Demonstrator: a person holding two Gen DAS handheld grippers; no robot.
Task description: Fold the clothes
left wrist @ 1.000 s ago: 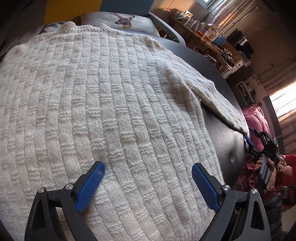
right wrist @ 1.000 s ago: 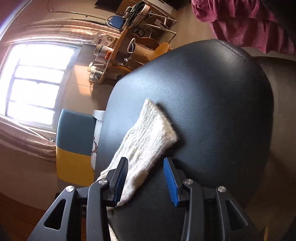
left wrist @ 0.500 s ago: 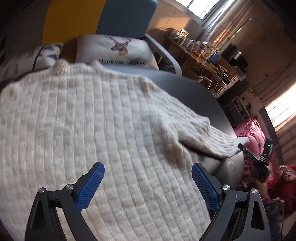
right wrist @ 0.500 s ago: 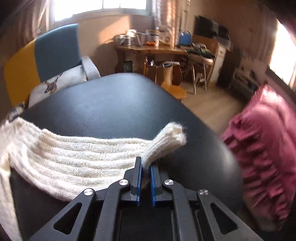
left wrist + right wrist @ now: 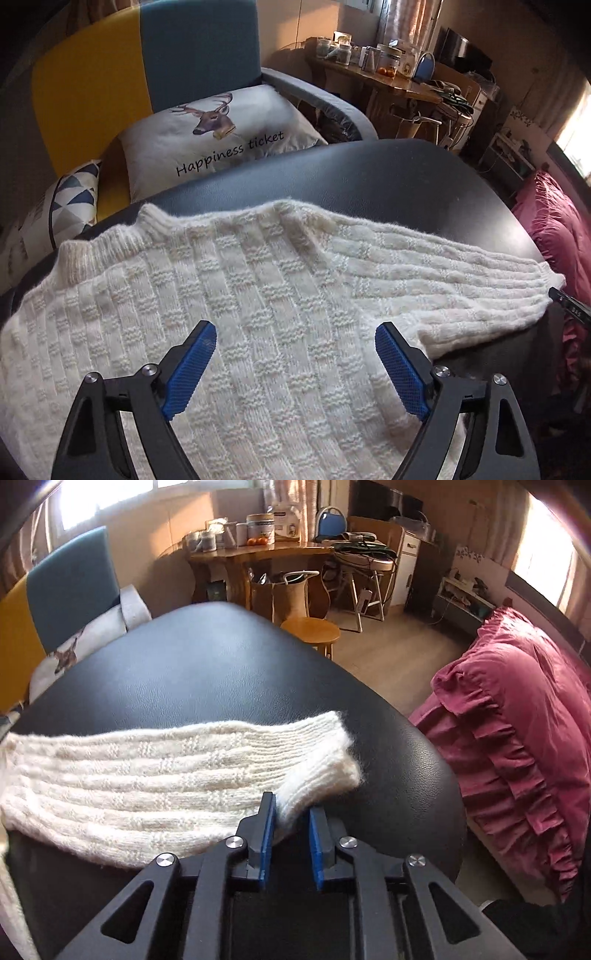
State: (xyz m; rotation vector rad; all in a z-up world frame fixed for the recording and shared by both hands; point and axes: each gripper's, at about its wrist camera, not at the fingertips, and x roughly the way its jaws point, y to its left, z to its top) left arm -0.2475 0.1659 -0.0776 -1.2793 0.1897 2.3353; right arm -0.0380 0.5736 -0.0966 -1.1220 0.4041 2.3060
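Note:
A cream knitted sweater (image 5: 221, 295) lies flat on a black padded table (image 5: 369, 177), collar toward the far edge. My left gripper (image 5: 295, 326) hovers open over the sweater's body, with the blue pads (image 5: 192, 365) wide apart and nothing between them. One sleeve (image 5: 443, 277) stretches out to the right. In the right wrist view the sleeve (image 5: 166, 768) lies straight across the table (image 5: 203, 664). My right gripper (image 5: 291, 805) pinches the near corner of the cuff (image 5: 325, 768), which fills the narrow gap between its jaws. Its tip (image 5: 569, 306) shows at the sleeve's end in the left wrist view.
Behind the table is a yellow and blue armchair (image 5: 147, 74) with a deer-print pillow (image 5: 221, 136) and a triangle-patterned cushion (image 5: 70, 199). Pink ruffled bedding (image 5: 517, 738) lies to the right. A wooden stool (image 5: 310, 631) and a cluttered wooden desk (image 5: 258, 550) stand beyond.
The right gripper closed on the cuff and pulled the sleeve out straight to the right; its jaws now stand slightly wider. The left gripper drew back from the sweater, still open.

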